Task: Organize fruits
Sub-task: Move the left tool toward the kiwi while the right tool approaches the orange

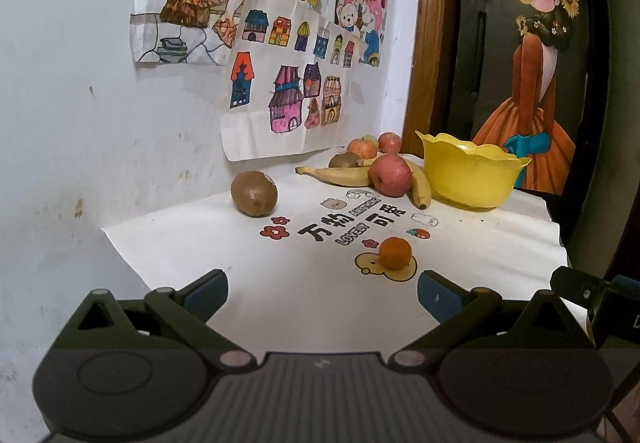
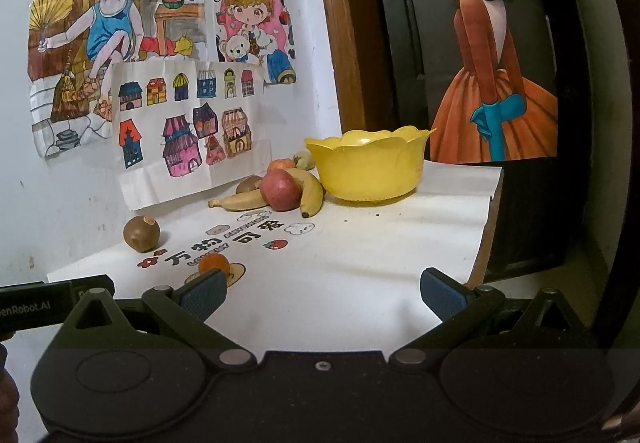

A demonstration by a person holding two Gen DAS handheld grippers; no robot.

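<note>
A yellow scalloped bowl stands empty at the back right of the white sheet. Left of it lie two bananas, a red apple, a second kiwi and more apples by the wall. A brown kiwi sits alone at the left. A small orange lies nearest, just ahead of both grippers. My left gripper and right gripper hover open over the sheet's front, holding nothing.
The white printed sheet covers a small table against a white wall with drawings. The table's right edge drops off beside a dark door with a poster. The other gripper's body shows at the right.
</note>
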